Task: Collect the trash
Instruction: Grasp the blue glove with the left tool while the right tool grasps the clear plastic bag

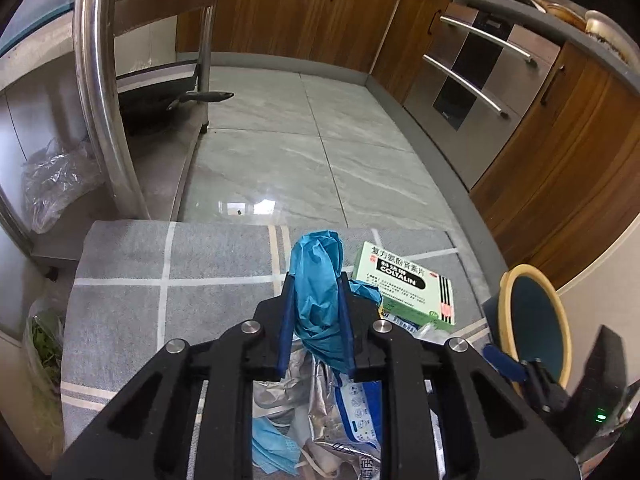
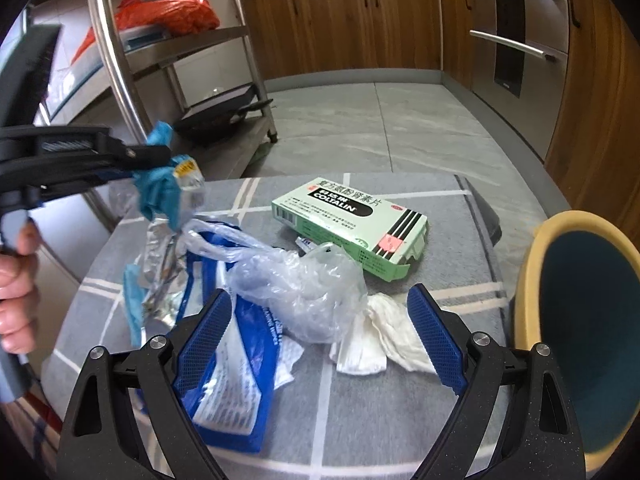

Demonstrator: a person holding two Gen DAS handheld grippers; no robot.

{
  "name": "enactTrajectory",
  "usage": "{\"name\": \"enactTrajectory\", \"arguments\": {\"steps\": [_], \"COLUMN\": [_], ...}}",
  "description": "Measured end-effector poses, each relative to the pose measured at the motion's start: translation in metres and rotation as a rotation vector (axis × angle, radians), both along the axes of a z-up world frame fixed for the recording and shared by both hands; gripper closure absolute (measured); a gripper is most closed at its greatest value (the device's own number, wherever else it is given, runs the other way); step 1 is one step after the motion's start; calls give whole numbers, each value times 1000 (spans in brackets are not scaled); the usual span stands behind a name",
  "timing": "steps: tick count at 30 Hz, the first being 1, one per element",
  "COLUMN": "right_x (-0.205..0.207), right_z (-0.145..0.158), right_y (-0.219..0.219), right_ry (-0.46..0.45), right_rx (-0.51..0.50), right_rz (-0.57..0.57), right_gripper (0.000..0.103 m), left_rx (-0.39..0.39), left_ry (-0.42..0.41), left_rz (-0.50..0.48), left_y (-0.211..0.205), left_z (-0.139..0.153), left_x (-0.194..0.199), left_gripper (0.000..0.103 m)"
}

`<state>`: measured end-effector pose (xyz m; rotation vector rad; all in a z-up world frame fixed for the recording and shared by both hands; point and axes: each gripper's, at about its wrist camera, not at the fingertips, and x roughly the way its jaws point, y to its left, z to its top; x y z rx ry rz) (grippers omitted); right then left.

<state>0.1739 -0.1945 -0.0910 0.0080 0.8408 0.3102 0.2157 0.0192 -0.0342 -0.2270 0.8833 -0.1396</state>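
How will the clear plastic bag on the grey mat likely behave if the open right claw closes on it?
The clear plastic bag looks thin and crumpled, so it will probably collapse flat between the pads. It seems very light and floppy, likely dangling once lifted. Its glossy film may slip, and it could drag the white tissue beside it.

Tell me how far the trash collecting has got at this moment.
Nothing looks binned yet: the visible part of the bin shows no trash. In hand: the left gripper is shut on a blue glove. The right gripper is open over the pile. Left on the mat: medicine box, clear plastic bag, white tissue, blue wrapper, foil scraps.
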Motion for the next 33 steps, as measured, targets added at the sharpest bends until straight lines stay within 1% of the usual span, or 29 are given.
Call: {"name": "enactTrajectory", "arguments": {"steps": [6,8,9,10,11,12,13,16,19,24,30,33], "right_x": [15,18,19,21,21,22,22,20,10,-8,-43,-59], "right_z": [-19,-23,-24,-26,-28,-28,-27,-21,-7,22,63,77], "right_y": [-6,-8,-9,-10,-10,-10,-9,-10,-13,-20,-37,-45], "right_ry": [47,59,67,79,87,89,92,94,75,33,-36,-62], "right_rx": [44,63,77,98,109,114,123,151,168,183,186,184], "right_rz": [-11,-16,-13,-7,-3,-1,4,6,6,8,1,-6], "right_gripper": [14,17,24,36,42,51,57,64,66,66,66,66], "left_rx": [-25,-29,-32,-34,-36,-41,-43,-53,-65,-74,-95,-100], "left_ry": [-28,-33,-35,-37,-38,-43,-49,-56,-68,-115,-151,-169], "left_rz": [12,18,19,20,22,23,23,27,23,24,30,26], "left_y": [5,7,8,9,9,9,10,11,10,7,5,2], "left_z": [8,9,9,9,10,10,12,13,18,33,48,55], "left_x": [-3,-3,-4,-4,-4,-5,-5,-6,-9,-22,-41,-50], "left_gripper": [84,85,85,85,85,85,85,85,85,85,85,85]}}
